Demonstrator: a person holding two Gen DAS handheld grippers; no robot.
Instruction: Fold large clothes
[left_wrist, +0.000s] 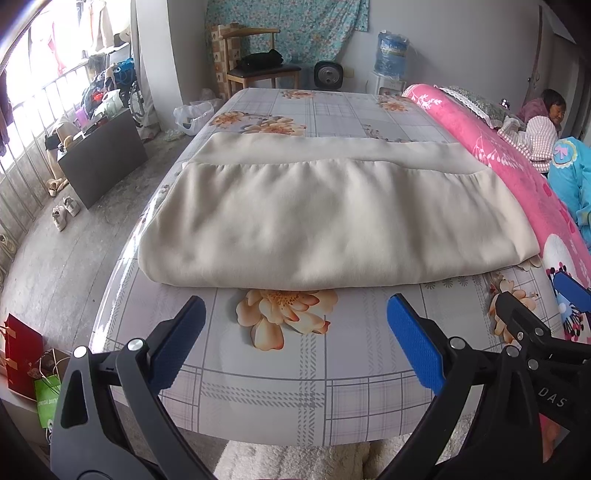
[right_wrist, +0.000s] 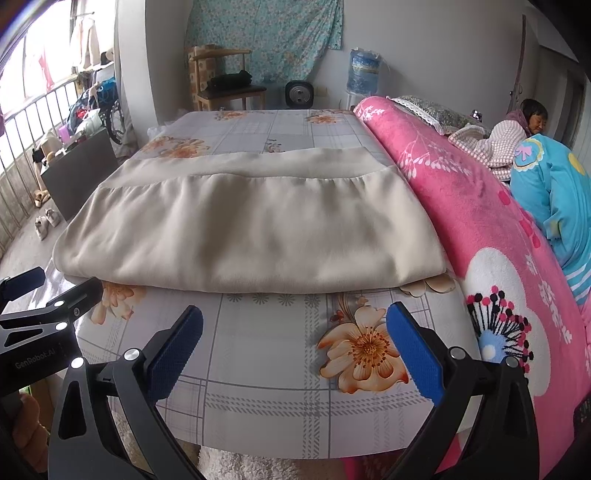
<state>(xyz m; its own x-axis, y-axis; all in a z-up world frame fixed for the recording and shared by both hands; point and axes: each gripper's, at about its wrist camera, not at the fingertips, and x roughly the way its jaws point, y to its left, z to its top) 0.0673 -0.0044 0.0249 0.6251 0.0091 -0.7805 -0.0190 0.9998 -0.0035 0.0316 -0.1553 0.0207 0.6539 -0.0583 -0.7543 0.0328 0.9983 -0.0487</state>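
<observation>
A large beige garment (left_wrist: 332, 218) lies folded flat on the flowered table cover (left_wrist: 280, 384), its gathered band at the far side. It also shows in the right wrist view (right_wrist: 251, 232). My left gripper (left_wrist: 295, 314) is open and empty, just short of the garment's near fold. My right gripper (right_wrist: 295, 321) is open and empty, also just short of the near fold, toward the garment's right half. The right gripper shows at the right edge of the left wrist view (left_wrist: 535, 306), and the left gripper shows at the left edge of the right wrist view (right_wrist: 51, 288).
A rolled pink blanket (right_wrist: 480, 221) lies along the table's right side. A person (right_wrist: 532, 118) sits behind it by a blue quilt (right_wrist: 554, 192). A wooden chair (left_wrist: 258, 62), a heater (left_wrist: 328, 75) and a water jug (left_wrist: 391, 51) stand at the back. Floor clutter lies left.
</observation>
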